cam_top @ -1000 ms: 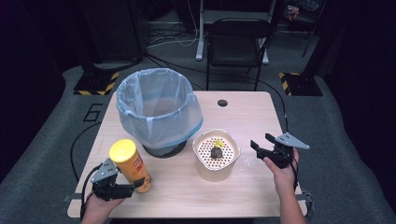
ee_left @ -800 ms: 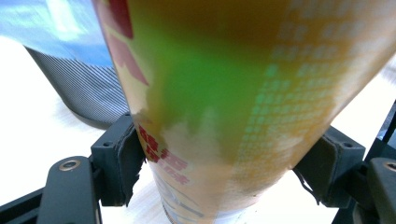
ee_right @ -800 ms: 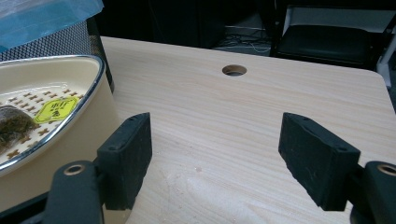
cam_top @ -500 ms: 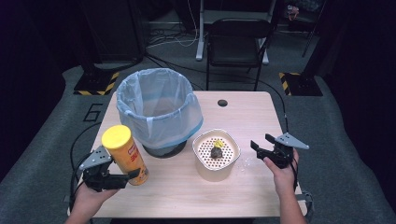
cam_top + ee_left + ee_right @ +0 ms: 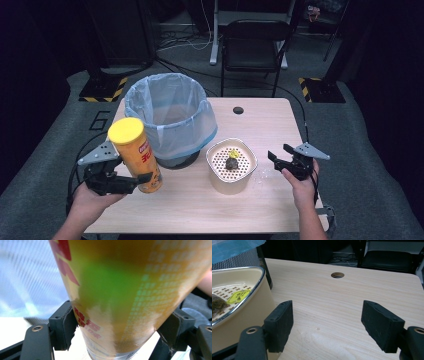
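Yellow-lidded and orange-walled, the chip can (image 5: 134, 155) stands upright between the jaws of the left tool (image 5: 131, 181), which clamp its lower body from both sides. In the left gripper view the can (image 5: 120, 297) rises straight up from between the two black pads (image 5: 66, 325), its base just above the pale wooden counter (image 5: 15, 327); whether the base touches the wood cannot be told. Just beyond the can from this tool stands the waste bin (image 5: 170, 117), lined with a light blue bag; can and bin look near or touching in the high view.

On the other side, the right tool (image 5: 280, 156) rests low over the counter (image 5: 260, 200) with its jaws wide apart and nothing between them. In the right gripper view the gap between the pads (image 5: 280, 325) shows bare wood (image 5: 332, 305) and, farther ahead, a round cable hole (image 5: 337, 274). Just beside this tool's left jaw sits a cream strainer bowl (image 5: 249, 302) with a perforated insert, holding a dark lump (image 5: 231, 163) and a small yellow piece (image 5: 238, 296).
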A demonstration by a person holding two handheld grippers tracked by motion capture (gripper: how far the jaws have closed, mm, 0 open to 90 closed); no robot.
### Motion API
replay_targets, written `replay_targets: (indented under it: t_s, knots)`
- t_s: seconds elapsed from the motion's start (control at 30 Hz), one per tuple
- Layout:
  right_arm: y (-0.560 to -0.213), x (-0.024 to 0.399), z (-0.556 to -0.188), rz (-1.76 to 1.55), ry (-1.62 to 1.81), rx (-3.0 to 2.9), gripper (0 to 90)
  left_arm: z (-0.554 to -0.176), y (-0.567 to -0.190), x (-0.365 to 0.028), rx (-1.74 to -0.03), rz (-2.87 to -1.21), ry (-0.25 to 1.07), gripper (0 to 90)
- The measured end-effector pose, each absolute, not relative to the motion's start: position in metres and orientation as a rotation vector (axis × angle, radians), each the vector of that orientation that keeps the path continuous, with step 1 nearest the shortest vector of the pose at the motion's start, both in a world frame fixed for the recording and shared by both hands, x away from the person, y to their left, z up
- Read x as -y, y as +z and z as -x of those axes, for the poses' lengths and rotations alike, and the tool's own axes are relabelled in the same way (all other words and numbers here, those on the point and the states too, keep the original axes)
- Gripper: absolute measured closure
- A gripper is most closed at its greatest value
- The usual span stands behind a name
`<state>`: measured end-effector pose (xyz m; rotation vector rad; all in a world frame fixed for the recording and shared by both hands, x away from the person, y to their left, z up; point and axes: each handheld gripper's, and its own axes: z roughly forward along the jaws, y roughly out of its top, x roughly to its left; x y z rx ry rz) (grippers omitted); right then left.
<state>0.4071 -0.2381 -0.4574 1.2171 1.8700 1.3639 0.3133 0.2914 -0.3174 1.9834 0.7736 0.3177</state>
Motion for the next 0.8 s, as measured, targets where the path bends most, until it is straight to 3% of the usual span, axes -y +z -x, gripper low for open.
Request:
replay_targets:
  t_s: [0.33,0.8]
  knots:
    - [-0.461,0.237,-0.410,-1.216,1.361,-1.886,25.5,-0.318,-0.248,-0.282,-0.728,-1.976,0.318,24.2]
    - [-0.463,0.234,-0.411,-1.203,1.346,-1.910,25.5,-0.352,-0.207,-0.278,-0.723,-1.938,0.329,24.2]
